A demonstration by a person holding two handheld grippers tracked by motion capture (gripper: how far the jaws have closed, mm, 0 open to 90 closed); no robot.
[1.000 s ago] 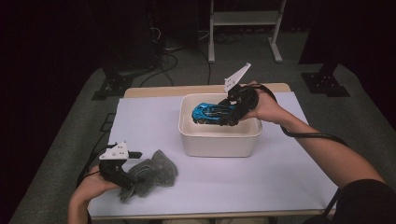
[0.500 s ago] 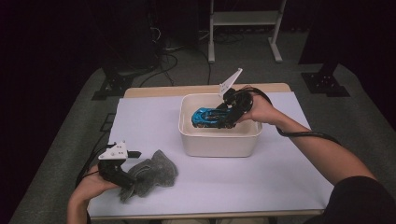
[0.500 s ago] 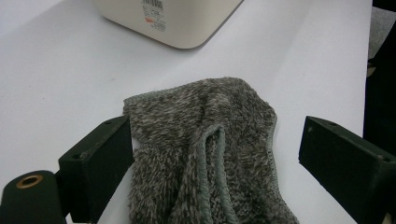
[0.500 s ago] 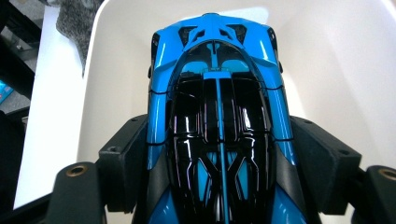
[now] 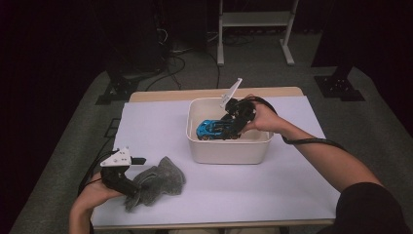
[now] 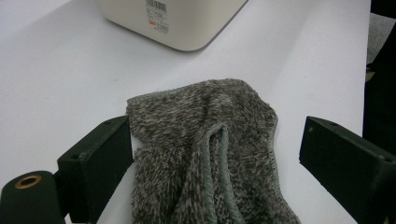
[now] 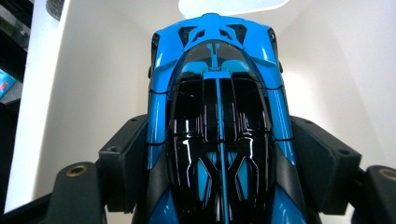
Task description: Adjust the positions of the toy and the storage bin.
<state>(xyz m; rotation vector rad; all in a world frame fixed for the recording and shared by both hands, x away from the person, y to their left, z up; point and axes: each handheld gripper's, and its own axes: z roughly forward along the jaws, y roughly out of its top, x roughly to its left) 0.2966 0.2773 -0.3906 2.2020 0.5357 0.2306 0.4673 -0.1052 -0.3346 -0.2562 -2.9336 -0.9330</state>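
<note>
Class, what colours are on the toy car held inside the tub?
Bright blue with glossy black panels on the toy car; clearest in the right gripper view.

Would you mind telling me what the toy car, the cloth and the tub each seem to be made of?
Toy car: glossy blue and black shell, with sharp reflections on the roof; painted metal or hard plastic, I cannot tell which.
Cloth: fuzzy grey fabric with a stitched hem, probably microfibre or fleece.
Tub: smooth matte cream walls with rounded corners, likely moulded plastic.

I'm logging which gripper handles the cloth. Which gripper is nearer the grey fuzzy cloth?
Left. The left gripper has its jaws open on either side of the grey fuzzy cloth. The right gripper is across the table, in the white bin, clamped on the blue toy car.
</note>
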